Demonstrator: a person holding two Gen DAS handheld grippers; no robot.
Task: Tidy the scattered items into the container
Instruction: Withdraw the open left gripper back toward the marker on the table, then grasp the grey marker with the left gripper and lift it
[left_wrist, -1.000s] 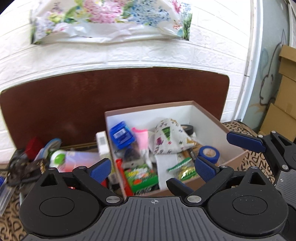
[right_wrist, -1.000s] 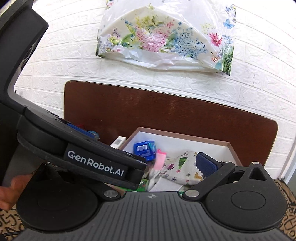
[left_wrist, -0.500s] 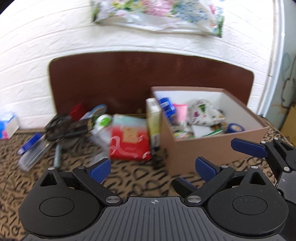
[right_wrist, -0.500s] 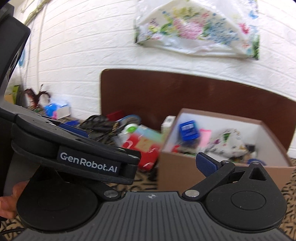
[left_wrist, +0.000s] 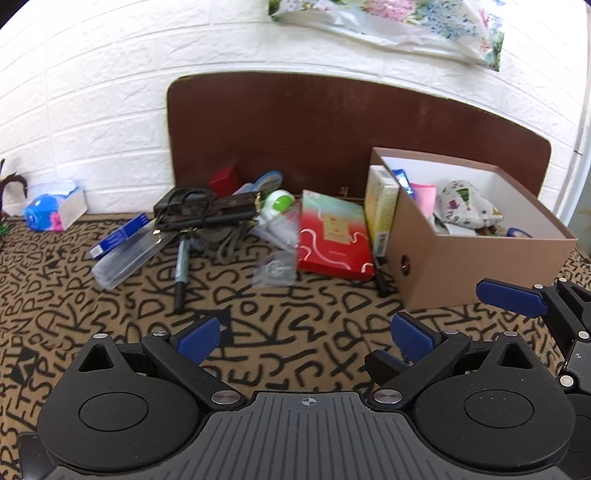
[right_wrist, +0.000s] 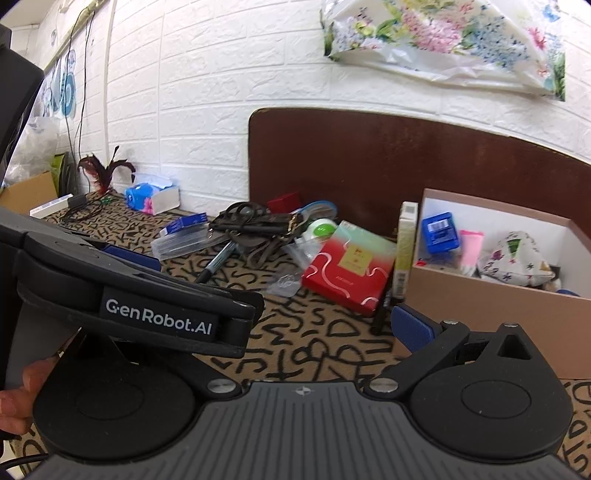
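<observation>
The brown cardboard box (left_wrist: 480, 266) stands at the right, holding a patterned cloth pouch (right_wrist: 517, 262), a blue item (right_wrist: 439, 232) and a pink one (right_wrist: 471, 245). A yellow-green carton (left_wrist: 382, 206) leans upright against its left wall. Left of it lie a red gift box (left_wrist: 332, 240), a small clear bag (left_wrist: 275, 267), a white-green round item (left_wrist: 280, 201), a black marker (left_wrist: 181, 266), a clear plastic case (left_wrist: 125, 254) and tangled black cords (left_wrist: 207, 210). My left gripper (left_wrist: 304, 334) is open and empty, short of the items. My right gripper (right_wrist: 306, 332) is open beside it, its left finger hidden.
A blue tissue pack (left_wrist: 51, 212) sits at the far left by the white brick wall. A dark brown board (left_wrist: 332, 129) leans behind the items. A black pen (left_wrist: 380, 273) lies at the box's left foot. A hand (right_wrist: 14, 402) holds the left gripper's body.
Both grippers have pulled back from above the box and swung left. The scattered items on the patterned cloth have come into view and the box has shifted to the right.
</observation>
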